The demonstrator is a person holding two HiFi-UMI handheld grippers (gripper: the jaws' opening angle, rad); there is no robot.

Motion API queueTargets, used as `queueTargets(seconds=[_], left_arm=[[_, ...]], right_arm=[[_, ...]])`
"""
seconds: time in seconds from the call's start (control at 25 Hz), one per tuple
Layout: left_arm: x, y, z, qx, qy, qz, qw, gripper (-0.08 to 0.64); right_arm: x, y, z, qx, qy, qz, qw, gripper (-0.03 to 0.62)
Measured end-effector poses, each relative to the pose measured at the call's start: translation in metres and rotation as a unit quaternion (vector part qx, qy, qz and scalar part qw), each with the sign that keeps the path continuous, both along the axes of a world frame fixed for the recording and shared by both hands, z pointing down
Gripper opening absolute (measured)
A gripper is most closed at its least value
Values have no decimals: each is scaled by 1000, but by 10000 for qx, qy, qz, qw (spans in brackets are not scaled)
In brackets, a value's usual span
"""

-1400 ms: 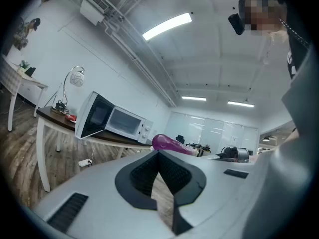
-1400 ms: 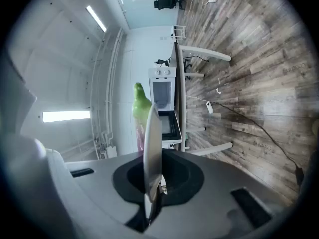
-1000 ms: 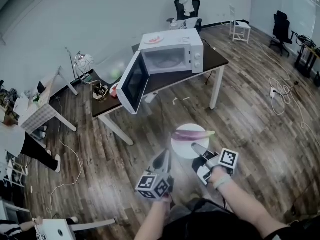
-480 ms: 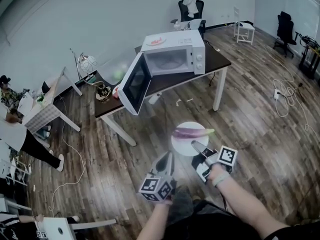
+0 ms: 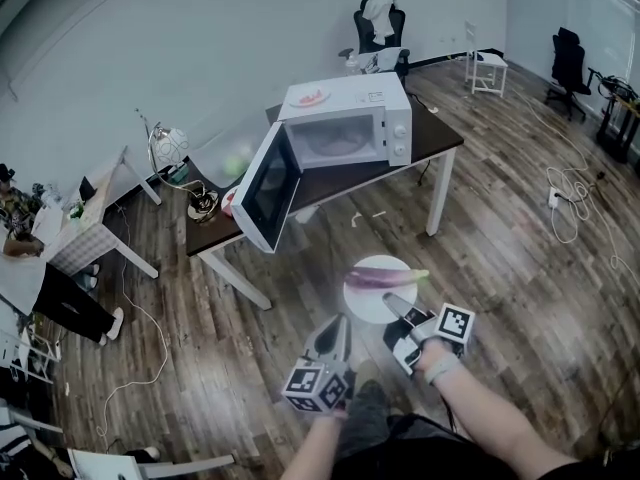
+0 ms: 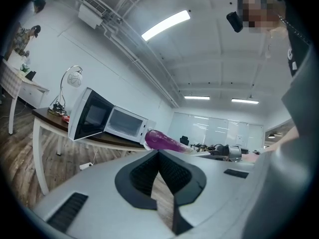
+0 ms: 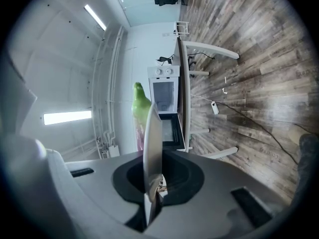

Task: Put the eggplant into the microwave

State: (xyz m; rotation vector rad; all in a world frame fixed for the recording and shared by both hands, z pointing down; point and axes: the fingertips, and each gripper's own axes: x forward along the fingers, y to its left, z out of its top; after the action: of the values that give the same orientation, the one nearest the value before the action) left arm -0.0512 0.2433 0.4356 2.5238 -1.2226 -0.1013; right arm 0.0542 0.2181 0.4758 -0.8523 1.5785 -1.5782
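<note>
The right gripper is pinching the round white plate by its rim and holding it level, likely so the long purple eggplant lying on it cannot roll before reaching the open white microwave, while the left gripper is hovering alongside, jaws together and empty.

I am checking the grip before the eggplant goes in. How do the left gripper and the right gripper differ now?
The right gripper is shut on the rim of the white plate bearing the eggplant; the left gripper is shut on nothing. The right gripper is rolled onto its side; the left gripper is upright. Both point toward the open microwave.
</note>
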Motion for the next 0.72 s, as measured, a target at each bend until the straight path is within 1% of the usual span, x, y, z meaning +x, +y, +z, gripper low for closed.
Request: queueTargets(seconds=[0.28,0.72], left_arm=[[5,-43,-2,12,7,75,10000,3],[-1,-131,-3,22,33,69,10000,3]], right_arm=[[3,-39,-2,10,17,-43,10000,9],[-1,-123,1,7,51,-85,10000,9]])
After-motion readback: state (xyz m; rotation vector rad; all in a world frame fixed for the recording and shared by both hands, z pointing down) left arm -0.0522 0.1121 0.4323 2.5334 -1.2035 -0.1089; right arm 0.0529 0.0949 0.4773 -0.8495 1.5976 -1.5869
